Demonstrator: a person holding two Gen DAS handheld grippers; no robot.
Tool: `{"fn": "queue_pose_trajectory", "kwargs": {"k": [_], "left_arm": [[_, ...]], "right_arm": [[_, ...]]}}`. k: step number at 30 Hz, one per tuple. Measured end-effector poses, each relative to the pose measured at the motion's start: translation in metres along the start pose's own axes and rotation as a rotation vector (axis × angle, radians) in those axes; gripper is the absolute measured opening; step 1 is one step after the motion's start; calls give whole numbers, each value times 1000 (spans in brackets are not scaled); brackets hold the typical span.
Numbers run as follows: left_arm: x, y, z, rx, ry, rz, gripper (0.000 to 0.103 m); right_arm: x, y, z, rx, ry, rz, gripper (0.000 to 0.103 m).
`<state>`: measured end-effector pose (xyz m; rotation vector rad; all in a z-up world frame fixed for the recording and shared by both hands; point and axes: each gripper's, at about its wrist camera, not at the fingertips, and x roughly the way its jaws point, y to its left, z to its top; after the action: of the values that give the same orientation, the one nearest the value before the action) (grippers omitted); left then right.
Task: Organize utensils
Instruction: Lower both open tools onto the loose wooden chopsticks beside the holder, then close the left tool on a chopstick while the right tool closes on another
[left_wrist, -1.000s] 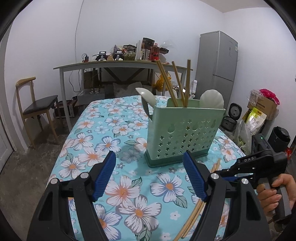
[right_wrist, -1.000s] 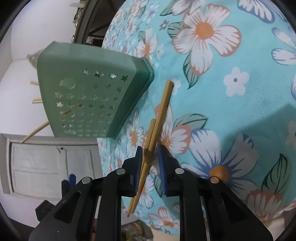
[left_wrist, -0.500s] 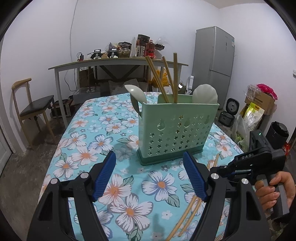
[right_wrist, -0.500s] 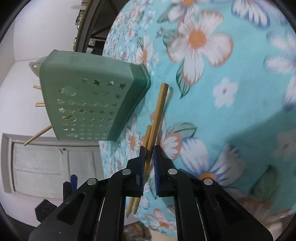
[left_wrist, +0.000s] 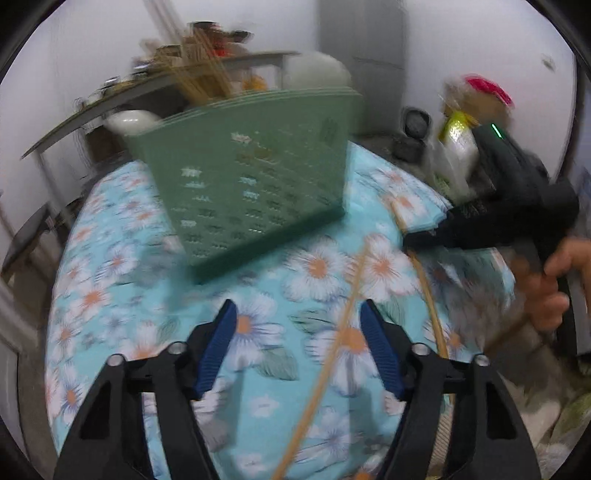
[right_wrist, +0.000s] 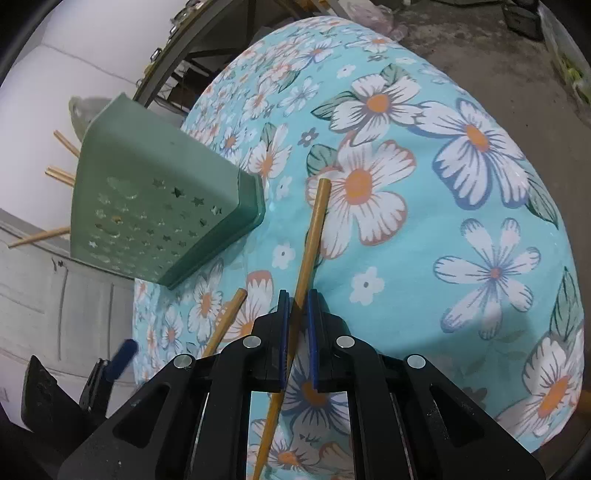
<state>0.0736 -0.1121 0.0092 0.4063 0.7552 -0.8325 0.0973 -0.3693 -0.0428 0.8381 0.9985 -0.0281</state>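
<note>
A green star-holed utensil basket (left_wrist: 255, 184) stands on the floral tablecloth with chopsticks (left_wrist: 199, 70) and white spoons in it; it also shows in the right wrist view (right_wrist: 155, 214). My right gripper (right_wrist: 295, 306) is shut on a wooden chopstick (right_wrist: 312, 229), lifted off the cloth. A second chopstick (right_wrist: 223, 317) lies on the cloth to its left. My left gripper (left_wrist: 295, 350) is open and empty above the cloth, with a chopstick (left_wrist: 332, 354) lying between its fingers. The left view is blurred.
The table (right_wrist: 480, 229) is round-edged with the floor beyond it. A long table with clutter (left_wrist: 147, 85), a grey fridge (left_wrist: 369, 48) and bags (left_wrist: 458, 129) stand behind. The right gripper body and hand (left_wrist: 517, 221) are at the right of the left view.
My right gripper has closed on one chopstick and raised it apart from the other. My left gripper has swung down and closer to the basket, blurring its view.
</note>
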Motion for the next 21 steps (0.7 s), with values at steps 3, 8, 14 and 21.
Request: {"fn": "queue_pose_trajectory", "kwargs": {"k": [3,8,14,21], "left_arm": [[16,-8,3,15,37,-1,50],[42,-14,12,39,96,-20,35],[56,-25,9,78,118,-28,12],[42,-14,-1,84,154,13,6]], "right_arm": [[5,8,-1,-19,-1,-9,8],[9,12,1,-30,0,-4,8],[7,12,0,-44,4,8,7],[-1,10,-6,-58,62,33,5]]}}
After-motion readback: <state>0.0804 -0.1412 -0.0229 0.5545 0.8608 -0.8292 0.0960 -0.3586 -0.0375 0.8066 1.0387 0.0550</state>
